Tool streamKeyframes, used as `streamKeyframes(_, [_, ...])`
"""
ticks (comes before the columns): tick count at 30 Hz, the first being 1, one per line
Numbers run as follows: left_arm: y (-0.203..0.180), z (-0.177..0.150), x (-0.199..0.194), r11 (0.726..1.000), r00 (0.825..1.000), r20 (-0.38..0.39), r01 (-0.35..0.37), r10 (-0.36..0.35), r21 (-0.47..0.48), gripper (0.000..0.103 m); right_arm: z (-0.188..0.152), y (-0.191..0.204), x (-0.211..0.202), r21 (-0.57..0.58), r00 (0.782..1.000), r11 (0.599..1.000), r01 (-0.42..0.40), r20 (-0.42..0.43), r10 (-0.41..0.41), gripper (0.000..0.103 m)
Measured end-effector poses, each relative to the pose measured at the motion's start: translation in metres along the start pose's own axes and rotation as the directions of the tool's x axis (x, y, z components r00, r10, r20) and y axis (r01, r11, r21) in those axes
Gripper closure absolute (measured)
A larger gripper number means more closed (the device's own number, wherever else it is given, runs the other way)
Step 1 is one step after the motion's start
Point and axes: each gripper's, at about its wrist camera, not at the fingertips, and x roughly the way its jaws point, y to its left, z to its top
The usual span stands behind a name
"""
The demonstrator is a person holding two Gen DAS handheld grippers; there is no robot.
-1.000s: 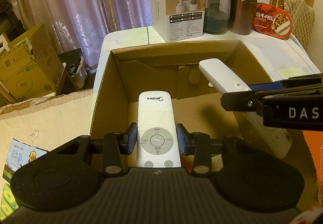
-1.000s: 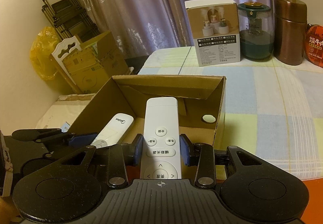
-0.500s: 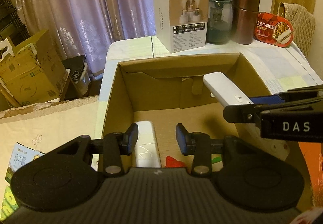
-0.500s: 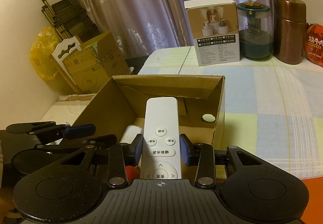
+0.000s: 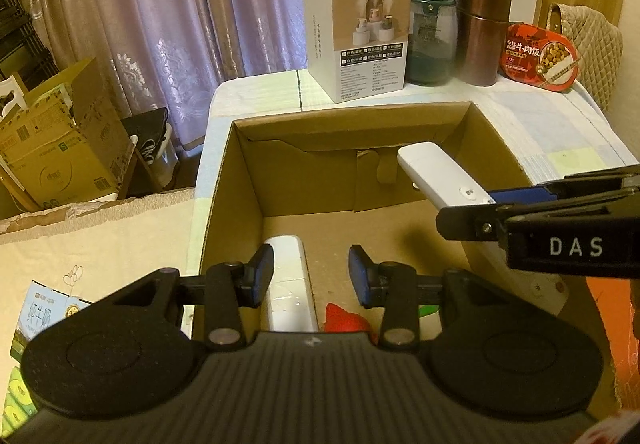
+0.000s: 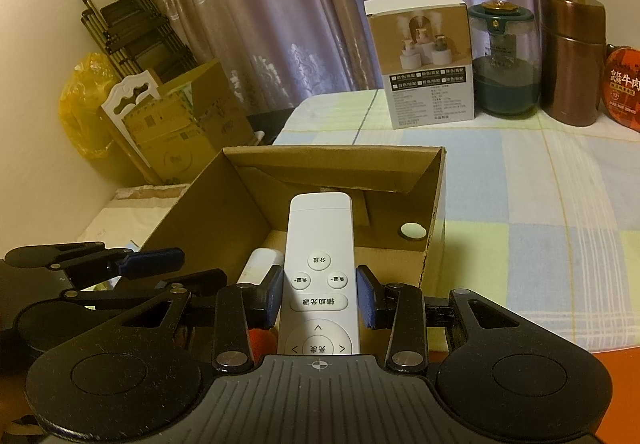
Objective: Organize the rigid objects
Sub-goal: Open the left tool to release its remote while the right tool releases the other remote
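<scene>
While the right gripper (image 6: 320, 298) clamps a white rectangular button remote (image 6: 318, 276) over the open brown cardboard box (image 5: 240, 179) for deposit, the left gripper (image 5: 311, 275) hangs narrow and empty above a released white remote (image 5: 289, 284).

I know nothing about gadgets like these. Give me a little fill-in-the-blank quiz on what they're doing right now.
1. The right tongs grip a white ___.
2. The left tongs hold ___.
3. The other remote lies ___ the cardboard box.

Missing words: remote; nothing; inside
</scene>
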Motion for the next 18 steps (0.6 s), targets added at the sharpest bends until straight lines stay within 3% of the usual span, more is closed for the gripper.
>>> streamKeyframes(18, [0.0022, 0.0003, 0.0005, 1.0, 1.0, 0.002, 0.001, -0.001, -0.004, 0.067, -0.0009, 0.0004, 0.0011, -0.001, 1.0, 1.0, 0.001, -0.002, -0.001, 0.068])
